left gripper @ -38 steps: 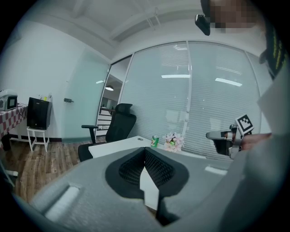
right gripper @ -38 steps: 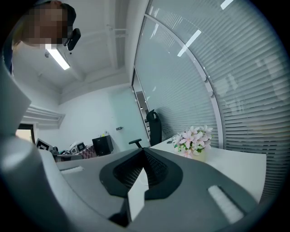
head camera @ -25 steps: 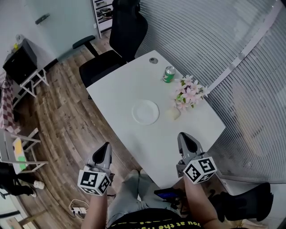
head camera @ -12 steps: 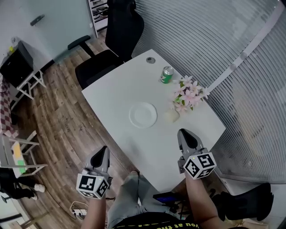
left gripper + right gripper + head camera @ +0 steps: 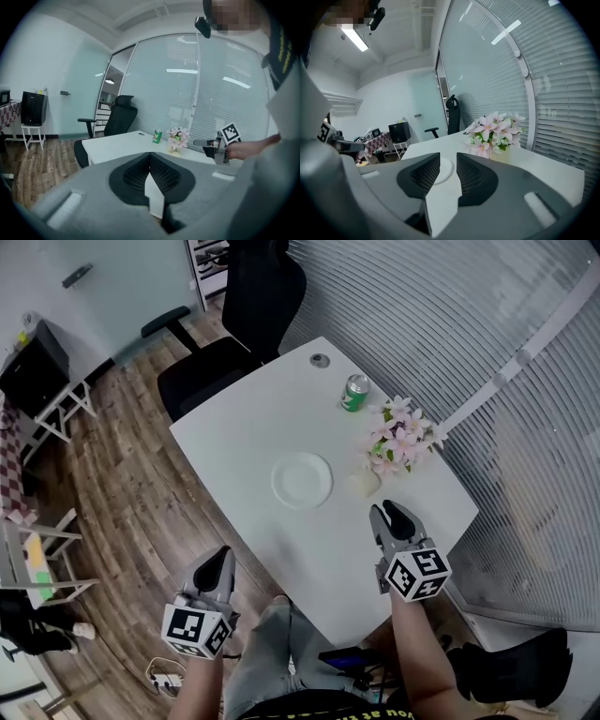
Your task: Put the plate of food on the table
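A white plate [image 5: 302, 480] lies near the middle of the white table [image 5: 244, 427]; I see no food on it. My right gripper [image 5: 389, 515] hovers over the table's near right part, short of the plate. Its jaws are opening and nothing is between them. In the right gripper view [image 5: 447, 157] the plate [image 5: 446, 169] shows far off through the gap. My left gripper [image 5: 217, 563] is off the table's near-left edge, above the floor. Its jaws [image 5: 150, 157] are shut and hold nothing.
A green can [image 5: 355, 393] stands at the far right of the table. Pink flowers [image 5: 401, 439] in a pale vase [image 5: 363, 485] stand right of the plate. A black office chair [image 5: 234, 334] is at the far end. Window blinds [image 5: 487, 381] run along the right.
The right gripper's jaws have parted from shut to a narrow gap. It has edged slightly forward over the table. The left gripper has hardly moved.
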Demonstrator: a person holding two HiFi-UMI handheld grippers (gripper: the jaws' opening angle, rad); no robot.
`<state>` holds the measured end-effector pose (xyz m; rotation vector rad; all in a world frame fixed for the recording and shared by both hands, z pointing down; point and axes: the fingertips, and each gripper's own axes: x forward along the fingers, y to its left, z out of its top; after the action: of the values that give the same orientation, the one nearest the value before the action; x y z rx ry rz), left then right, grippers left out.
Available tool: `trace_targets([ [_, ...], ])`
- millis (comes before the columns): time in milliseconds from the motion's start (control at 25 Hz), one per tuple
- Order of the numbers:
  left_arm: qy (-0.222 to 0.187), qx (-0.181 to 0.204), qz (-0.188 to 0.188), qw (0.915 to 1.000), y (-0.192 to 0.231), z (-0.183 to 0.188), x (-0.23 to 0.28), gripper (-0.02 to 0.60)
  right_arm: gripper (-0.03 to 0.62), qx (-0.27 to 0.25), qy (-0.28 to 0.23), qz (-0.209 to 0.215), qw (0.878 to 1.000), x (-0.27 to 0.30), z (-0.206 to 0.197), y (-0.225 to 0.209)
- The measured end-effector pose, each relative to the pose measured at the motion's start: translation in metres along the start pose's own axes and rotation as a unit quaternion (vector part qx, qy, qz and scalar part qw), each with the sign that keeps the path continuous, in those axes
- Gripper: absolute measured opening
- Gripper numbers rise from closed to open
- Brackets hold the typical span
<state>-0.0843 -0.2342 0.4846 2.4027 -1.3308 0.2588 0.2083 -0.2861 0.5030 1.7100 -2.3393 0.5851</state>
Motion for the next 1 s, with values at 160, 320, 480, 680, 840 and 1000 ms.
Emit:
trace_targets([
  [160,0.003,0.0,0.001,1.0,0.0,-0.004,0.005,0.003,0.135,-0.003,0.012,-0.001,1.0,0.014,-0.006,-0.013],
  [320,0.006,-0.005,0.005,1.0,0.002,-0.007,0.007,0.003,0.156,-0.01,0.027,-0.004,1.0,0.026,-0.013,-0.023],
  [480,0.008,-0.008,0.009,0.9999,0.005,-0.009,0.009,0.003,0.184,-0.02,0.045,-0.011,0.999,0.042,-0.024,-0.036],
  [680,0.014,-0.004,0.008,0.9999,0.01,-0.014,0.008,0.003,0.199,-0.038,0.067,-0.028,0.997,0.06,-0.045,-0.048],
  [840,0.016,-0.008,0.005,0.9998,0.009,-0.018,0.012,0.003,0.218,-0.062,0.086,-0.041,0.994,0.076,-0.063,-0.058],
  [1000,0.019,-0.01,0.0,0.9998,0.006,-0.021,0.012,0.003,0.246,-0.069,0.098,-0.036,0.992,0.086,-0.07,-0.062],
])
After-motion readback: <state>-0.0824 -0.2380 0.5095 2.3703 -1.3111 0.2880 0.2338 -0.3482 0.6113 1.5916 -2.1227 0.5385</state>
